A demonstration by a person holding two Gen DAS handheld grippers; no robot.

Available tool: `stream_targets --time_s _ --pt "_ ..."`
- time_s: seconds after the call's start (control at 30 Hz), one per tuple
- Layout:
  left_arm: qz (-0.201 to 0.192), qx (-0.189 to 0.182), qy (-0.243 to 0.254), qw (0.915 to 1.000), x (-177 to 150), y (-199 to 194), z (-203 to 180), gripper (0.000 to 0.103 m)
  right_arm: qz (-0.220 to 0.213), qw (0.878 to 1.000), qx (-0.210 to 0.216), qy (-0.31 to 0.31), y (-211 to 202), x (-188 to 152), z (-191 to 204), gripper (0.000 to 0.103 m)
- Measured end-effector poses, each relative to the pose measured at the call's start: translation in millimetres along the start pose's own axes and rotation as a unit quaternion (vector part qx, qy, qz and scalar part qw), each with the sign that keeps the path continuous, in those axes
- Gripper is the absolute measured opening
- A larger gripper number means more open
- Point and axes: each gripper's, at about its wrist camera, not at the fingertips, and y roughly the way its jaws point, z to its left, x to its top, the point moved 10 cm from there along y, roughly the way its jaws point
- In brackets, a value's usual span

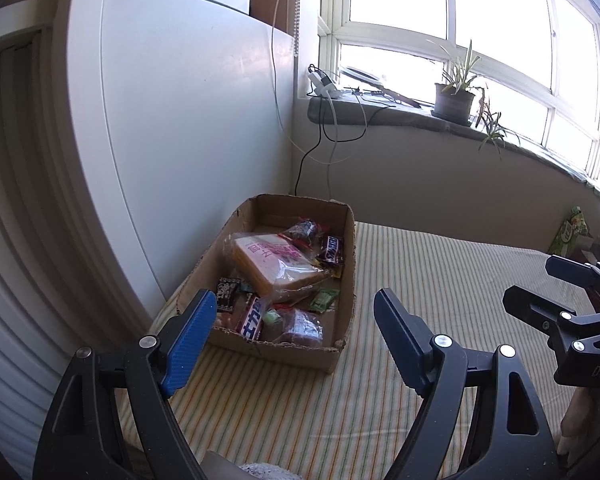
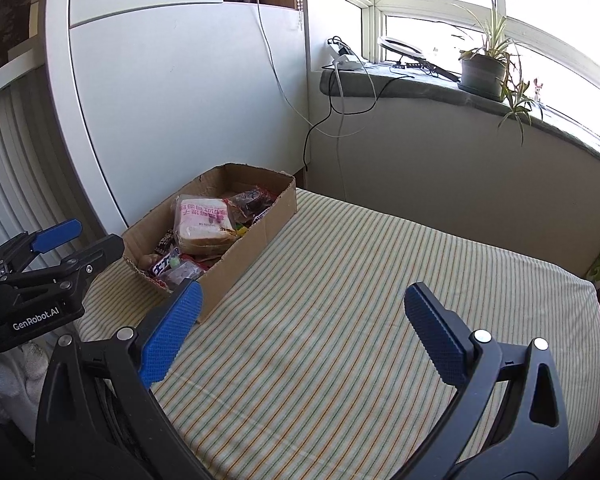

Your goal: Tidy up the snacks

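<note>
Snacks [image 1: 278,280] all sit in the box [image 1: 346,240] far left; both grippers [image 1: 296,316] [image 2: 300,312] gape empty, looks done, just back off

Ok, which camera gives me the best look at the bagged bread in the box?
Left wrist: it looks down into the cardboard box, showing the bagged bread nearly whole. On the right wrist view the bread is smaller, its lower edge hidden behind the box wall.

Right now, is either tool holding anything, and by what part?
Nothing held. Left tool and right tool are both open and empty above the striped cloth; the snacks sit in the cardboard box.
</note>
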Motion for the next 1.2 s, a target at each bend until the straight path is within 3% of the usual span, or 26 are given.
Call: stream_targets --time_s 1.2 --pt "0.001 0.004 -0.001 1.0 -2.1 2.9 -2.1 0.081 0.001 1.0 -0.004 0.012 0.4 -1.2 -3.9 0.103"
